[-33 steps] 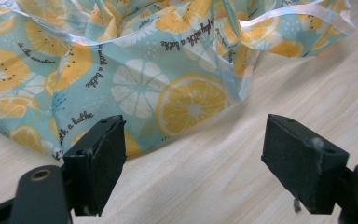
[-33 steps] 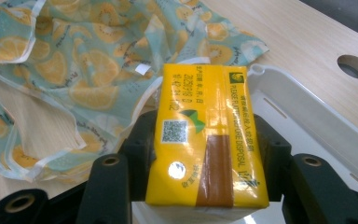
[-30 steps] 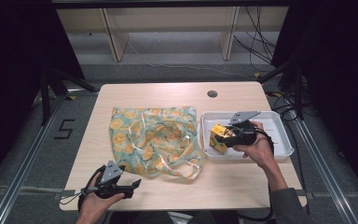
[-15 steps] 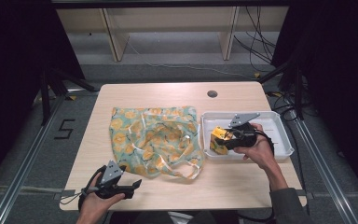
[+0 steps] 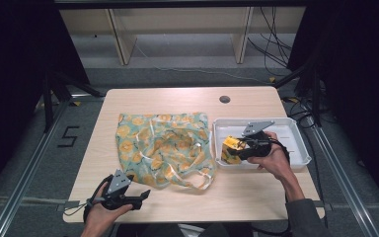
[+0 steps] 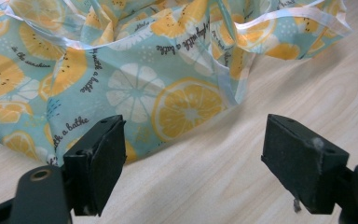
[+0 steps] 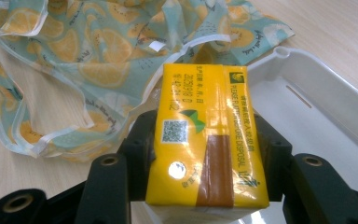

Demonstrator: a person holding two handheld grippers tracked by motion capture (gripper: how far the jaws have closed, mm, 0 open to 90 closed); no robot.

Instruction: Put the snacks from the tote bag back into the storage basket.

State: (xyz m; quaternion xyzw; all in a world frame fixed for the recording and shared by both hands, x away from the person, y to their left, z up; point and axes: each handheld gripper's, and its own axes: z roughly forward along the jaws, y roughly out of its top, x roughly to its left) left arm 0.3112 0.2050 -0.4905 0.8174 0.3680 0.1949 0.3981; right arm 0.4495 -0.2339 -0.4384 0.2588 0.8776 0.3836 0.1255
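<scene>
Pack [image 7: 205, 144]: yellow, glossy plastic-wrapped, soft-sided block. Brown strip ran along its top face; QR code, small green mark and printed text also on it. It was clamped on both long sides between the jaws of the right claw [image 5: 241, 149], top face up, held over the left end of the white tray [image 5: 301, 143], at the edge nearest the bag.

Bag [image 5: 164, 146]: thin light-blue cloth with orange and lemon slice print and short script lettering, pale ribbon-like handles. It lay flat and crumpled on the table [image 5: 256, 192], handles spilling toward the front edge, its right side just beside the tray.
</scene>
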